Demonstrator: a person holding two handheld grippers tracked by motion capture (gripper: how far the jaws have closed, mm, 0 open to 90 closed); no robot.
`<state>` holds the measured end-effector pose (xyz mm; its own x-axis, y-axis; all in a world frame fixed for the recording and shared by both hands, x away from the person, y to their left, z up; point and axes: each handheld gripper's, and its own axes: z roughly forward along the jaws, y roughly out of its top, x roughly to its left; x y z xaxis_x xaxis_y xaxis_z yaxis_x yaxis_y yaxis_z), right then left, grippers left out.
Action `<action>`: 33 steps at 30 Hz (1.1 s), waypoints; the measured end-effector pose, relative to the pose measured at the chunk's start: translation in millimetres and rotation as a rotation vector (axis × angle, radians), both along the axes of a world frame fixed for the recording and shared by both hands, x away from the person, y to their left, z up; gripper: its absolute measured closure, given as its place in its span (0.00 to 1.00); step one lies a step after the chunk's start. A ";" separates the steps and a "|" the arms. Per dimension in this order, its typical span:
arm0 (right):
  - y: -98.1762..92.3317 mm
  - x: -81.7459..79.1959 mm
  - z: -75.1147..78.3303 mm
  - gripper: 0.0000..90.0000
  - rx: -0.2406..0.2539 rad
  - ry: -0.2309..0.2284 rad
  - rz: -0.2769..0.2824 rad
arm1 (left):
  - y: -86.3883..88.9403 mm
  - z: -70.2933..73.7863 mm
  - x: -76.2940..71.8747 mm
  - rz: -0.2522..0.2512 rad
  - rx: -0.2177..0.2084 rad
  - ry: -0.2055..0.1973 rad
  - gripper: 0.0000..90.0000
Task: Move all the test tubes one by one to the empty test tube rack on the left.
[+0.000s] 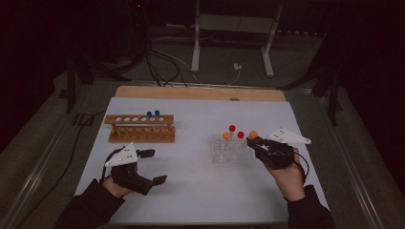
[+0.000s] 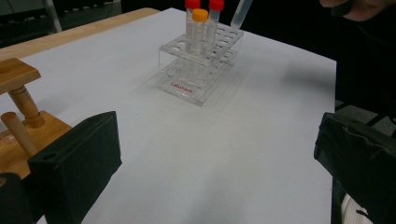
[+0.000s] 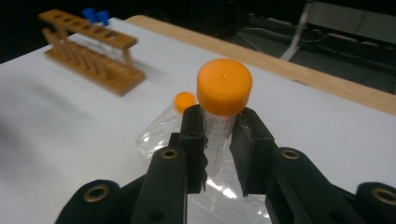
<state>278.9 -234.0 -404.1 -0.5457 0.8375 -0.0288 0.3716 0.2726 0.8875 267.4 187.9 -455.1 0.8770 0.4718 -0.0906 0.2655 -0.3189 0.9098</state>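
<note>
My right gripper (image 1: 256,143) is shut on a clear tube with an orange cap (image 1: 253,134), held just above the right end of the clear plastic rack (image 1: 231,153). In the right gripper view the jaws (image 3: 219,135) clamp the tube's body below its orange cap (image 3: 224,86). Two red-capped tubes (image 1: 232,128) and one orange-capped tube (image 1: 226,135) stand in the clear rack. My left gripper (image 1: 154,166) rests low on the table's left side, open and empty. In the left gripper view its jaws (image 2: 217,163) stand wide apart, facing the clear rack (image 2: 201,60).
A wooden tube rack (image 1: 141,128) stands at the back left with two blue-capped tubes (image 1: 153,114) at its right end. Its end post (image 2: 18,107) is close to my left jaw. The white table sheet (image 1: 200,191) ends at a wooden strip (image 1: 200,93) at the back.
</note>
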 end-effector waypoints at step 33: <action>103.3 -20.8 -46.0 0.83 -0.102 0.123 0.333 | -46.3 13.1 3.9 -0.135 0.007 -0.014 0.04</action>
<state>258.1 -130.7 -450.1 -0.7925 0.6096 -0.0203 0.3498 0.4815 0.8036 271.3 141.6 -442.1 0.9337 0.3501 -0.0747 0.2069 -0.3575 0.9107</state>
